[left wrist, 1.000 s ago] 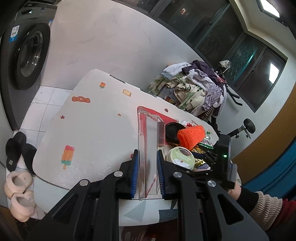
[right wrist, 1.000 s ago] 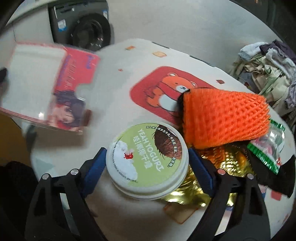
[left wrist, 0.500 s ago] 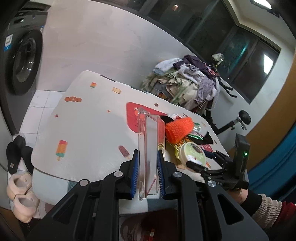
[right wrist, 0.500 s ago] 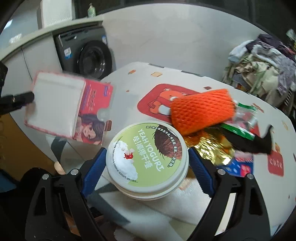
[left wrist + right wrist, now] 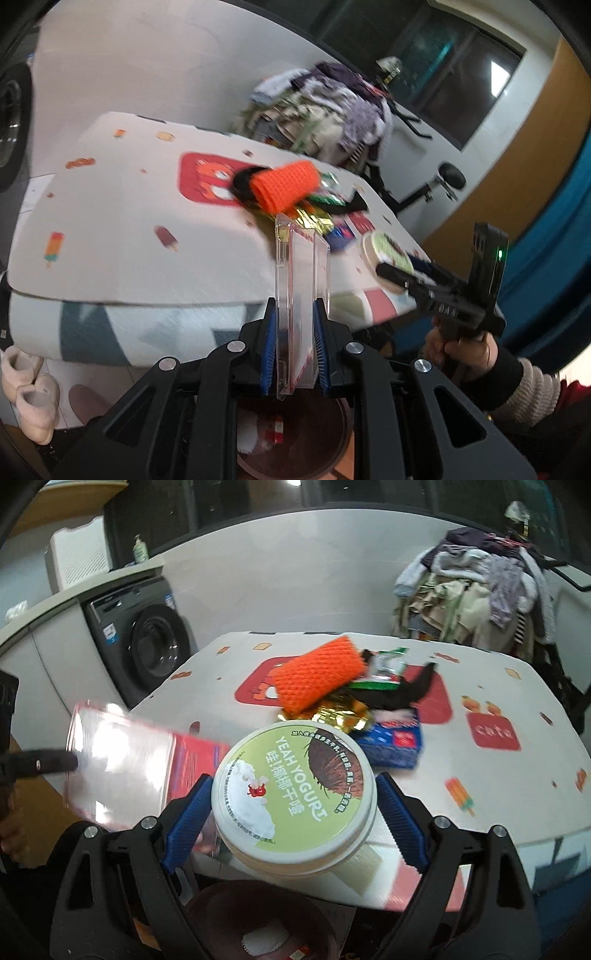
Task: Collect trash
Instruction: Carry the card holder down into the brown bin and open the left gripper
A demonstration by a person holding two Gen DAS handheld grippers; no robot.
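My left gripper (image 5: 294, 347) is shut on a clear plastic package (image 5: 301, 295) with a red card insert, held edge-on off the table's near edge; it also shows in the right wrist view (image 5: 122, 768). My right gripper (image 5: 295, 808) is shut on a round yogurt tub (image 5: 295, 794) with a green lid, also seen in the left wrist view (image 5: 386, 254). Both are above a dark brown bin (image 5: 295, 439) on the floor, also in the right wrist view (image 5: 258, 919). An orange foam net (image 5: 317, 675), gold foil (image 5: 332, 716), a green wrapper (image 5: 388, 664) and a blue packet (image 5: 395, 742) lie on the table.
The table (image 5: 129, 236) has a white cartoon-print cloth. A washing machine (image 5: 147, 642) stands beyond its far left. A heap of clothes (image 5: 476, 590) is behind the table. Slippers (image 5: 29, 391) lie on the floor at left.
Both grippers have pulled back off the table toward its near edge with their loads. The bin on the floor has come into view beneath them.
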